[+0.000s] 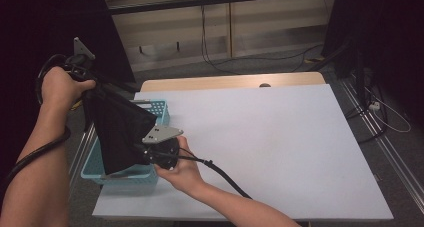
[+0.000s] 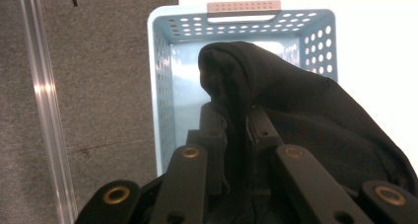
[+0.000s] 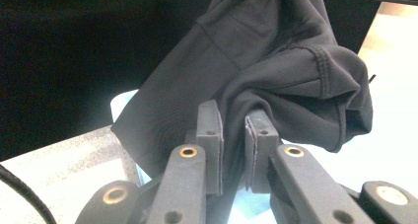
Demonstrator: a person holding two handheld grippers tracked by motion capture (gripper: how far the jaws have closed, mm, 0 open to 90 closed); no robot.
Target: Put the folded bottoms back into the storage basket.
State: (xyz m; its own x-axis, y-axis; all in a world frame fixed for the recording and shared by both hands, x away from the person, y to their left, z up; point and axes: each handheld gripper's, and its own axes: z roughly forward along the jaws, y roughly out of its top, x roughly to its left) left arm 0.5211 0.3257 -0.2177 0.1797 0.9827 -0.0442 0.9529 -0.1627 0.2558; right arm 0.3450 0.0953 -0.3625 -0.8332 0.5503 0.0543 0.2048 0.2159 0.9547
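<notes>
A: What's the cloth (image 1: pixel 117 132) like?
B: Black, thin stretch fabric w/ a stitched hem, bunched and creased.
A: Where's it at?
B: Held up off the table, stretched at a slant, hanging over a light-blue perforated basket (image 1: pixel 161 108) at the table's left edge.

The garment (image 1: pixel 117 132) is matt black cloth, finely knit, with stitched hems. Under it, the basket (image 2: pixel 165 86) is glossy pale-blue plastic — perforated walls, a matt pinkish handle. Beside the basket, the sheet (image 1: pixel 270 142) looks smooth, matt white; the carpet (image 2: pixel 98 86) is rough grey.
</notes>
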